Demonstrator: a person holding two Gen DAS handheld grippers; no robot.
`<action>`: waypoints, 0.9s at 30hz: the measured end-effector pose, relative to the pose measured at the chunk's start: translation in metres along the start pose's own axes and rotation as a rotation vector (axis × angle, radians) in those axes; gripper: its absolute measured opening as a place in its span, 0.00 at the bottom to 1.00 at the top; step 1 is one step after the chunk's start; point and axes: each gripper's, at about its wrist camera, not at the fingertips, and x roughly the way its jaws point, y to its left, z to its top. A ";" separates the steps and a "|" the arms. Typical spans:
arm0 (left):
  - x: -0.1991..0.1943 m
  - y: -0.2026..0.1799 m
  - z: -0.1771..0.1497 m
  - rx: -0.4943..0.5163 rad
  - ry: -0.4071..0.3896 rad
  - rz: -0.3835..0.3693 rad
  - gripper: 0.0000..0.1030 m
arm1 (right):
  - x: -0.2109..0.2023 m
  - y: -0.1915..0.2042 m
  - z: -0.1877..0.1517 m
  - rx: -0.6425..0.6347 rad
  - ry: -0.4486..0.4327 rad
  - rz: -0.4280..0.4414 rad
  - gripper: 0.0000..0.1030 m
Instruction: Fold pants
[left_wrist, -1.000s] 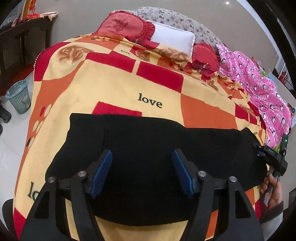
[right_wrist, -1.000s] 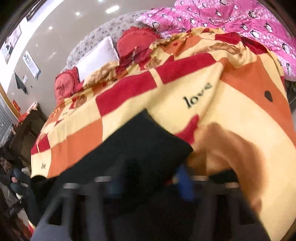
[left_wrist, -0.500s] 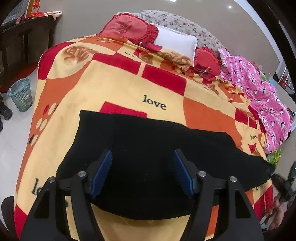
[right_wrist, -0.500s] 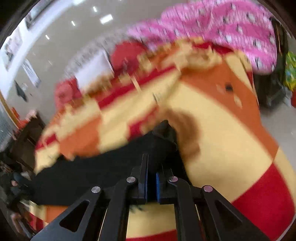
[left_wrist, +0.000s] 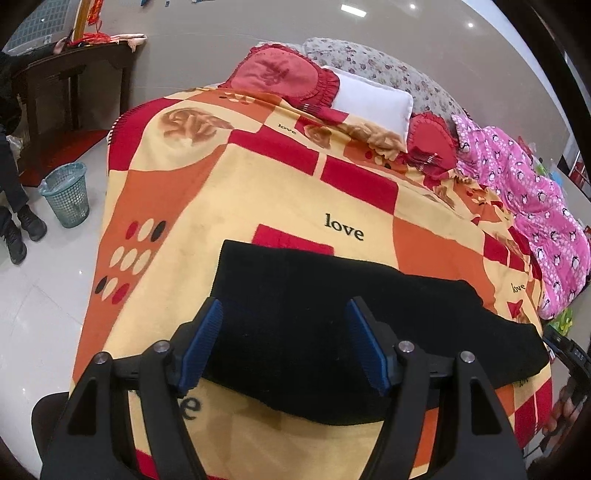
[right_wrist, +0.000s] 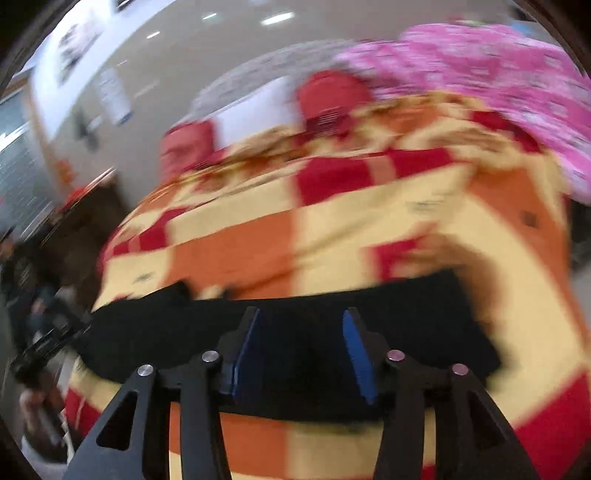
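Black pants (left_wrist: 332, 325) flat on blanket (left_wrist: 258, 177); wastebasket (left_wrist: 66, 194) contents unclear.

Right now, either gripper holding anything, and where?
Nothing held. Left gripper and right gripper are both open above the black pants, jaws apart.

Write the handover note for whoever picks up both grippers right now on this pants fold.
Left gripper: open, holding nothing, over the black pants.
Right gripper: open, empty, above the pants' other end; its view is motion-blurred.
Pants: lying flat as a long black band across the near part of the patterned blanket on the bed.
Done: they look folded lengthwise, though the layers are hard to tell.
Left: probably bring one end over the other, then smooth.
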 end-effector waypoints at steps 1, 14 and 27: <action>0.000 0.000 -0.001 0.003 0.004 0.000 0.67 | 0.015 0.015 0.001 -0.028 0.025 0.040 0.47; 0.019 0.009 -0.019 0.029 0.052 0.057 0.68 | 0.146 0.148 0.007 -0.311 0.175 0.025 0.49; 0.029 0.016 -0.019 0.004 0.073 0.070 0.76 | 0.153 0.137 0.015 -0.261 0.149 -0.039 0.59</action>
